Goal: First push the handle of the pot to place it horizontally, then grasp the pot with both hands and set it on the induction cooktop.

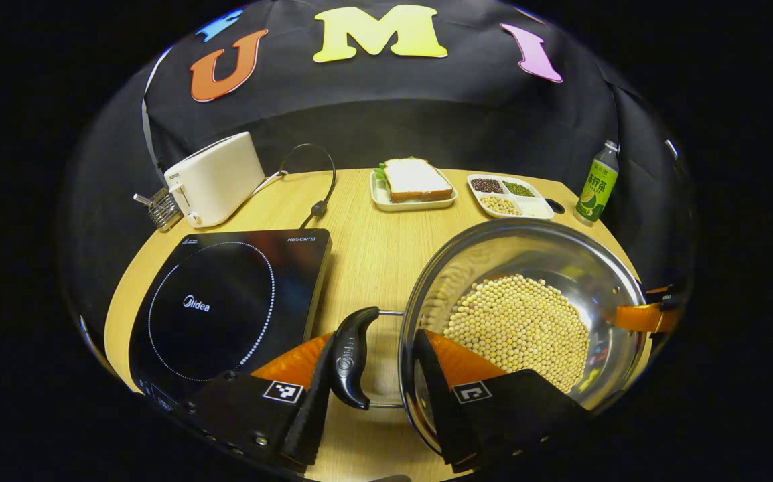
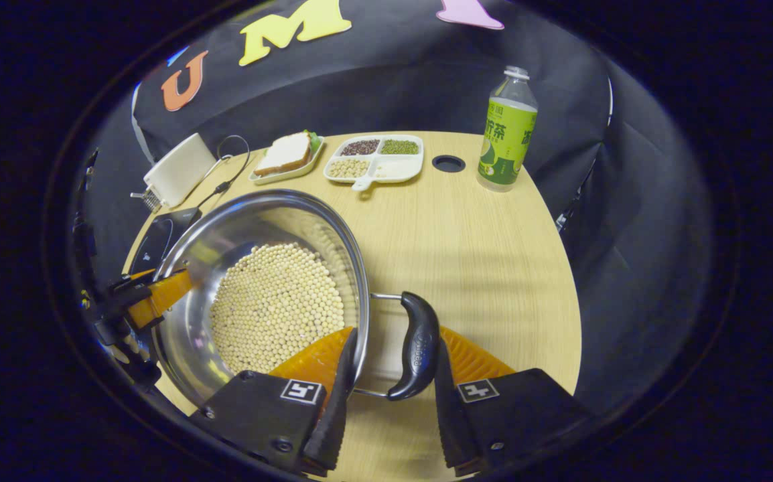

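Your left gripper and right gripper each straddle a handle, jaws wide; the cooktop lies left of the pot (beans inside).

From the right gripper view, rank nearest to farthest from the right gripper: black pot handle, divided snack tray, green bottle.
1. Black pot handle, between its jaws.
2. Green bottle, far right edge of the table.
3. White divided snack tray, far centre; close to the bottle's range.

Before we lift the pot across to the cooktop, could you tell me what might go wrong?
1. Each gripper straddles a handle with the jaws open; lifting now could drop the pot.
2. Loose beans may spill if it tilts.
3. The cooktop sits close beside it; the base could catch its edge.
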{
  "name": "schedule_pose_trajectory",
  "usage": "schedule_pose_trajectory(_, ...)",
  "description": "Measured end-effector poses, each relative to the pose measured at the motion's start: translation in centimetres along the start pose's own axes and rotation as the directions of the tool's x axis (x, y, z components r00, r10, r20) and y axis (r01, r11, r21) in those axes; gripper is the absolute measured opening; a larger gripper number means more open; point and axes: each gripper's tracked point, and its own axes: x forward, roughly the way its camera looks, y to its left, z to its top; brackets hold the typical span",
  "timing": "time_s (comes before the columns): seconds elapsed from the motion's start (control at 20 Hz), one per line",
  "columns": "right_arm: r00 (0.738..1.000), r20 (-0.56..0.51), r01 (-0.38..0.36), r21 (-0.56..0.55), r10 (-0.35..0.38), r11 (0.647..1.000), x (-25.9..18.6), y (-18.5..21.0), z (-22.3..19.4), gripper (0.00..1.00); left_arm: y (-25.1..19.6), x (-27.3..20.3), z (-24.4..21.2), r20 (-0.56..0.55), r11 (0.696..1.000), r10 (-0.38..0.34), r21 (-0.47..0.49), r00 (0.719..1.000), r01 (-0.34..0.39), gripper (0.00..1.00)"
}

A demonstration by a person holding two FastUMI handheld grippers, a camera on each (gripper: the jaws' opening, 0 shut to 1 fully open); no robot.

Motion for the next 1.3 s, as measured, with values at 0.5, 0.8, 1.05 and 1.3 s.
schedule_pose_trajectory(0.5,0.997,0.082,0.001,0.037,-0.004,0.999,-7.4,7.4,0.4,0.55,6.2,-7.1,3.4,0.117,0.999,-0.043,0.033,0.992,0.039,0.66)
schedule_pose_trajectory(0.8,0.991,0.134,-0.009,0.030,0.005,1.000,-10.2,14.5,0.6,0.55,12.6,-10.2,4.4,0.154,0.999,-0.036,0.029,0.987,0.032,0.66)
schedule_pose_trajectory(1.05,0.988,0.151,-0.019,0.013,0.017,1.000,-10.9,19.4,0.6,0.54,17.2,-11.6,4.2,0.168,1.000,-0.018,0.016,0.986,0.015,0.66)
schedule_pose_trajectory(1.3,0.989,0.146,-0.027,0.011,0.025,1.000,-10.3,23.0,0.5,0.54,20.1,-12.0,4.4,0.168,1.000,-0.007,0.019,0.986,0.003,0.65)
